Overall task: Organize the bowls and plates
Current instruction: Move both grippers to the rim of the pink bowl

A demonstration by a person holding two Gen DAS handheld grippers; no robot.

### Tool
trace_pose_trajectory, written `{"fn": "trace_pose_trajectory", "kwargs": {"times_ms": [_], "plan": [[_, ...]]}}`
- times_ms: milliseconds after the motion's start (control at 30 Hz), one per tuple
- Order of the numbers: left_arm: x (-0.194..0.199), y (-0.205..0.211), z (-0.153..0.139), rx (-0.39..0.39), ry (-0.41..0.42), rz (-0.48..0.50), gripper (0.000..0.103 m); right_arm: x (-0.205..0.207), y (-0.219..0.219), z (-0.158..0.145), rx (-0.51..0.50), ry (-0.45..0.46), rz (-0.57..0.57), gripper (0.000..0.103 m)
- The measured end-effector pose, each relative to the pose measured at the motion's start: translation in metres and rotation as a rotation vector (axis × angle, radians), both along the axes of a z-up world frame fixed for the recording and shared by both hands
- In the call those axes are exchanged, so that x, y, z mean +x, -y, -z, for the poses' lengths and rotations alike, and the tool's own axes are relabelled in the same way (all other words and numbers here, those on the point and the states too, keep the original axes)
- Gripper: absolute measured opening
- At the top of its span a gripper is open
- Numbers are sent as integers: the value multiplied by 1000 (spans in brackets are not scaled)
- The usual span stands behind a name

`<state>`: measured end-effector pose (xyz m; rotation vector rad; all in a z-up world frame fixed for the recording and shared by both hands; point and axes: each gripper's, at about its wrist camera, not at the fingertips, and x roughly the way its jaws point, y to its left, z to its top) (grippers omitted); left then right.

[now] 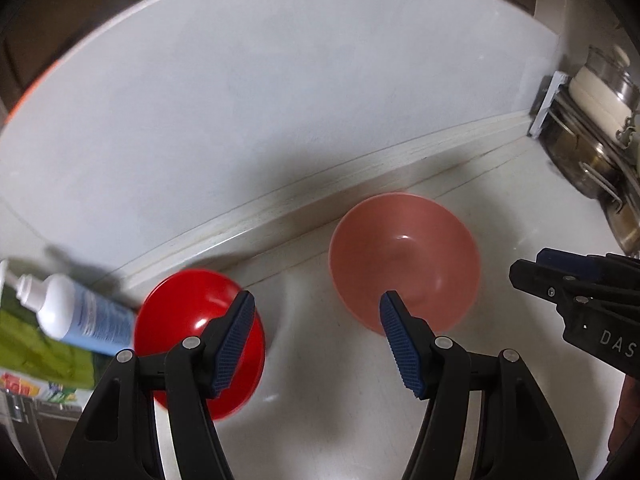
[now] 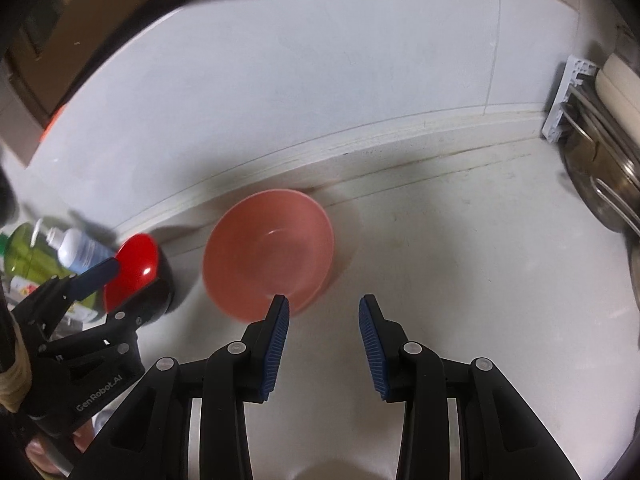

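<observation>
A pink bowl (image 1: 404,260) stands upright on the white counter near the back ledge; it also shows in the right wrist view (image 2: 268,252). A red bowl with a black outside (image 1: 192,320) stands to its left, also in the right wrist view (image 2: 134,268). My left gripper (image 1: 318,300) is open and empty, above the counter between the two bowls. My right gripper (image 2: 324,304) is open and empty, just right of the pink bowl's near rim. The right gripper (image 1: 560,284) shows at the right edge of the left wrist view. The left gripper (image 2: 92,280) shows at the left of the right wrist view.
A white and blue bottle (image 1: 76,312) lies left of the red bowl, with a green bottle (image 2: 24,252) behind it. A dish rack with metal pots and white plates (image 1: 592,120) stands at the right, also in the right wrist view (image 2: 600,140). The wall ledge (image 1: 280,212) runs behind the bowls.
</observation>
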<state>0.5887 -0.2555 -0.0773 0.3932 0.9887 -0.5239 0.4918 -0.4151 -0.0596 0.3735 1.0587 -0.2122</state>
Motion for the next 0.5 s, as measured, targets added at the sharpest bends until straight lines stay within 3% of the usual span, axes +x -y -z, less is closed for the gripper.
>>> {"fn": "trace_pose_trajectory", "kwargs": {"times_ms": [300,500], "plan": [[30,21,32,50,-39,2,64,32,14,33,55,-58,40,38],[44,31,48,74,-77,1,53,48,14,52,76,-87,35,37]]}}
